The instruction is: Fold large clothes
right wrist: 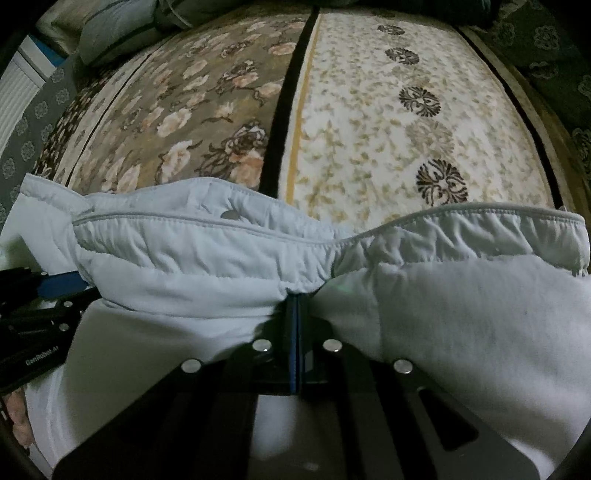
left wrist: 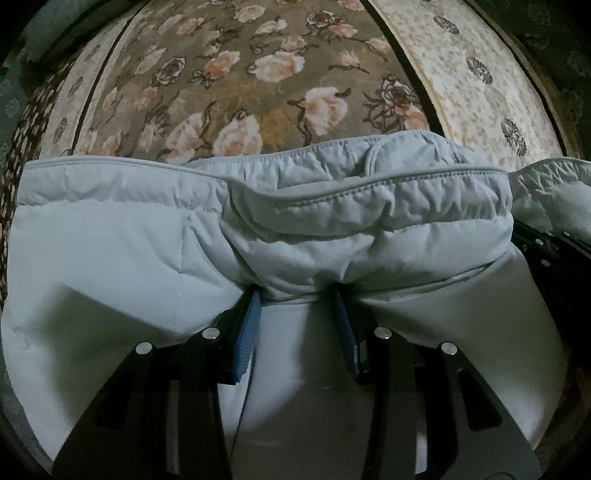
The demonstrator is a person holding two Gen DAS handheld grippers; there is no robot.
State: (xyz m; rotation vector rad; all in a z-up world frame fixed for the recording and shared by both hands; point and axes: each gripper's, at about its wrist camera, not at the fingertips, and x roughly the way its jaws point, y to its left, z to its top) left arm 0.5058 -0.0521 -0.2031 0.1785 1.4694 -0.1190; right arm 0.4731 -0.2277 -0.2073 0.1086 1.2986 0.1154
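Legible text, one item: "GenRobot.AI", white lettering on the black body of the left gripper, seen in the right wrist view left of the pale blue garment.

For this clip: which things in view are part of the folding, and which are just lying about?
In the job:
- pale blue padded garment
- left gripper, clamping a bunch of it
- right gripper, shut on it

Lying about:
- floral rug
- pillow

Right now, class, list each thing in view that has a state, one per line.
Left claw: closed on a thick bunch of the jacket.
Right claw: shut on the jacket's hem.
Pale blue padded jacket: held up, hem bunched, over the carpet.
Floral carpet: lying flat.
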